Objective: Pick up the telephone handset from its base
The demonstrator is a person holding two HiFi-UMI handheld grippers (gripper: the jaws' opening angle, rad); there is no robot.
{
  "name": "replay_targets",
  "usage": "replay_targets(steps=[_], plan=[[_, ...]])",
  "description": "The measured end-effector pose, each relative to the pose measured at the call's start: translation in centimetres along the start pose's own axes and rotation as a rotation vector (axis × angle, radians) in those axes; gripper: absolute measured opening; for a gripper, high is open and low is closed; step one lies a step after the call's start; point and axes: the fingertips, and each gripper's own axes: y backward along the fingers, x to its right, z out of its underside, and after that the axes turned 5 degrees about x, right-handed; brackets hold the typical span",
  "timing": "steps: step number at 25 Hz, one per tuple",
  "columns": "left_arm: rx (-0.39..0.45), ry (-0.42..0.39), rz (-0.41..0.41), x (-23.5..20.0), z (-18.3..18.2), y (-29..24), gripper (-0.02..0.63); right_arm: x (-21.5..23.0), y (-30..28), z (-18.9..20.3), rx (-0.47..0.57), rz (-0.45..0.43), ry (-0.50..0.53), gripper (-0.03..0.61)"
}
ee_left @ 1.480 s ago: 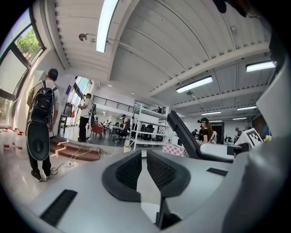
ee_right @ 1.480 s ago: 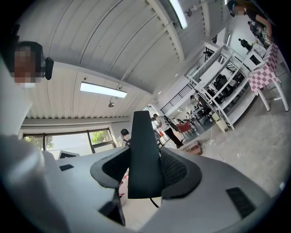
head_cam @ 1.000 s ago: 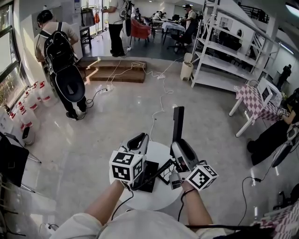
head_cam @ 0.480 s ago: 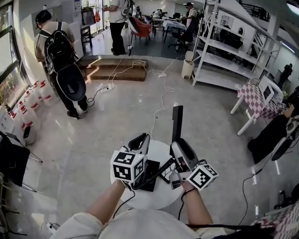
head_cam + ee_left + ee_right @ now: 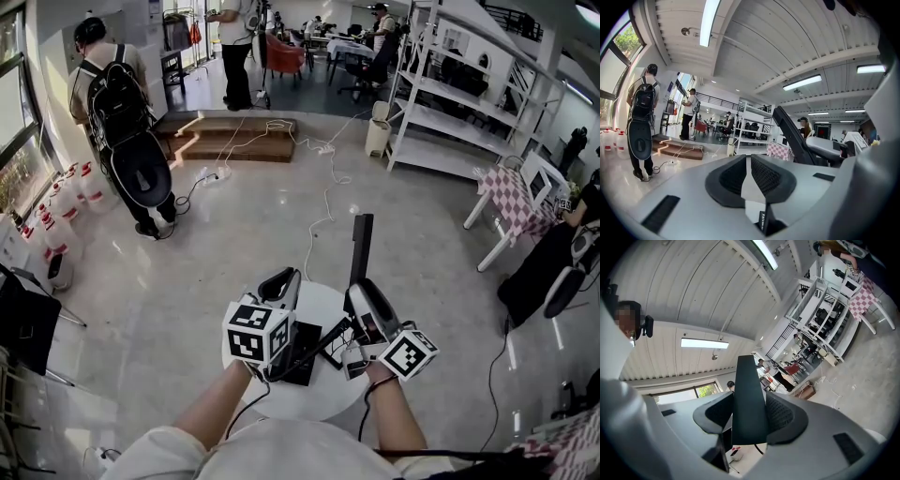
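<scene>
The black handset (image 5: pixel 359 246), likely light, rigid and slick, is being gripped near its lower end by the right claw (image 5: pixel 364 298), upright at one o'clock of its base (image 5: pixel 302 352), the left claw (image 5: pixel 281 281) being held pinched together, empty.

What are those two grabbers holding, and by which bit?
The right gripper has its jaws closed on the long black plastic telephone handset near one end; the rest sticks out past the jaws. The left gripper holds nothing, jaws nearly together.
</scene>
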Motion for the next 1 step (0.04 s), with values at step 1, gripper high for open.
replay_targets(steps=[1], plan=[[-0.001,0.000,0.000,0.13,0.02,-0.12,0.046,0.14,0.07,-0.16,0.002,0.001,-0.002,0.232]])
